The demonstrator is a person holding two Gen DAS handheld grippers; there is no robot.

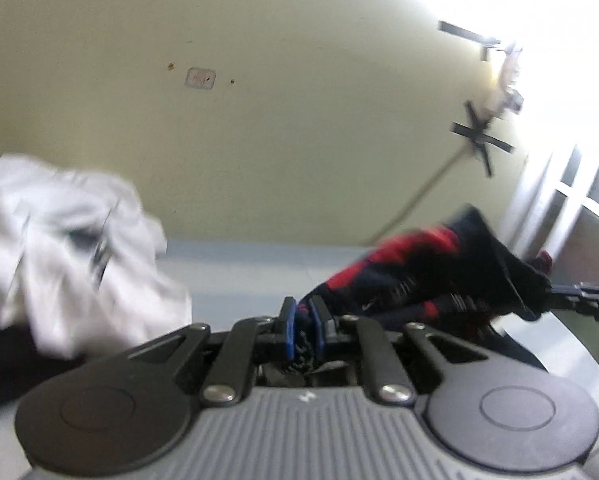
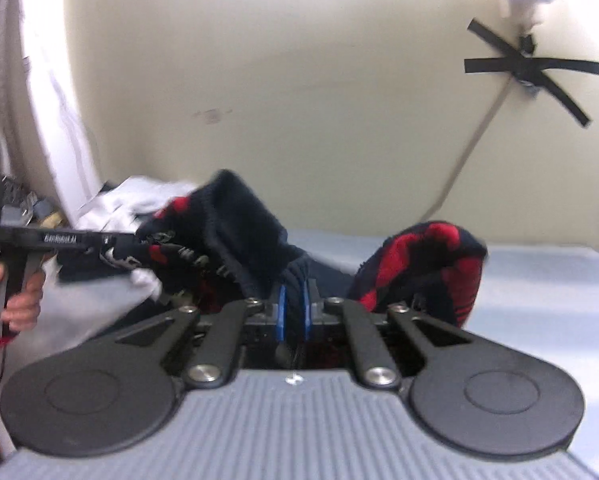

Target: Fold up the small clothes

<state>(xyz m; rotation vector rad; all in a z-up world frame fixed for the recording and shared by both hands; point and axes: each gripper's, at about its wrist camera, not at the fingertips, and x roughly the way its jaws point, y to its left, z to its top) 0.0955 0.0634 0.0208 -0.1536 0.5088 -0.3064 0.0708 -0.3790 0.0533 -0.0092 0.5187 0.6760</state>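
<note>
Navy-and-red knit garment [image 2: 235, 220], thick, fuzzy, blocky red patches on dark ribbed wool, hangs lifted off the table between my two claws. My right gripper [image 2: 293, 312] is clenched on one dark edge of it, blue pads pinching the fabric; a red-checked fold [image 2: 431, 264] bulges up just right of my fingers. My left gripper [image 1: 303, 332] is clamped on another edge, frayed dark threads caught between its blue pads [image 1: 288, 328]. In the left wrist view the garment [image 1: 419, 272] stretches off to the right, toward the other claw's black fingers. In the right wrist view the left gripper's black handle sits in a hand [image 2: 19, 296] at the far left. Table [image 2: 539, 280] is smooth, pale blue-grey, flat. A crumpled white cloth pile [image 1: 67, 256], soft and wrinkled, lies on it at left, blurred. Behind is a matte cream wall [image 1: 299, 120], with black tape crossed [image 2: 531, 68] over a beige cable.
</note>
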